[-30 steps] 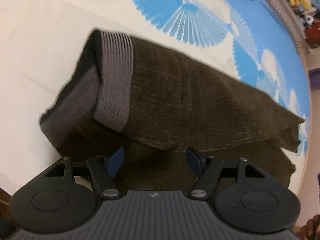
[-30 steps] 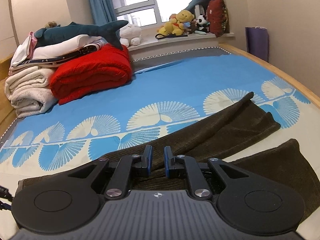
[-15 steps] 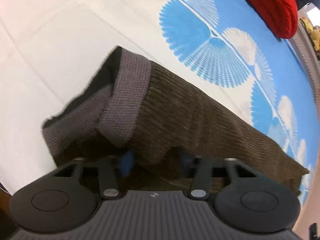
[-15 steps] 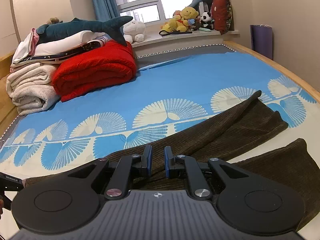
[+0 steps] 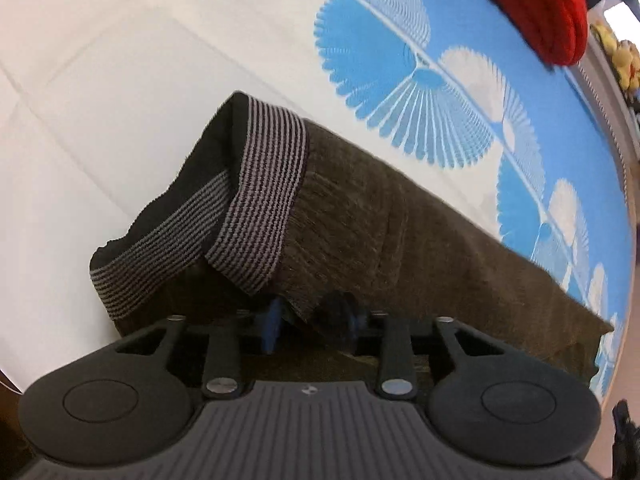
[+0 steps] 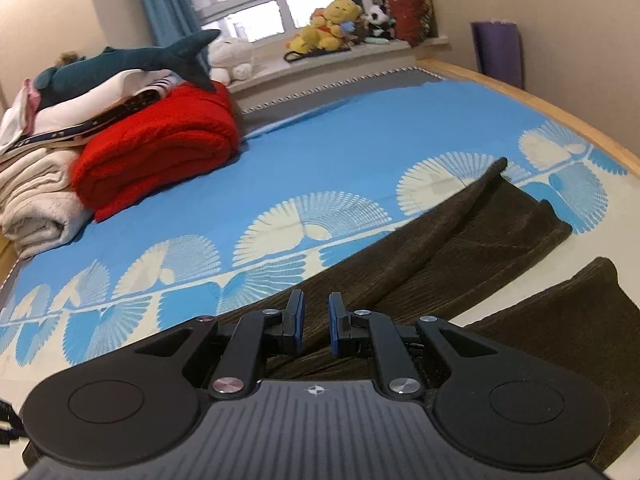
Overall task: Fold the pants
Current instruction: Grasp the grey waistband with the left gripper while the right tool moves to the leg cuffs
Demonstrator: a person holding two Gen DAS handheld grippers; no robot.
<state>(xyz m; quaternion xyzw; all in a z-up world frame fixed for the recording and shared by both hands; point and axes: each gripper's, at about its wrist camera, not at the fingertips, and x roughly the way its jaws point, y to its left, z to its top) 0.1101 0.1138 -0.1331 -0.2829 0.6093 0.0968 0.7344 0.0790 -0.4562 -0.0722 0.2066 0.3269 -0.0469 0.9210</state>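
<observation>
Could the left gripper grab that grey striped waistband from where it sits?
Probably yes: the left gripper sits just under the grey striped elastic waistband of the dark brown corduroy pants, whose fabric already drapes between its fingers; nothing else intervenes.

You see a bed (image 6: 360, 152) under a blue sheet with white fans. A folded red blanket (image 6: 160, 152) sits beside cream blankets (image 6: 36, 204), a plush shark (image 6: 132, 64) on top. Stuffed toys (image 6: 324, 28) line the windowsill.
</observation>
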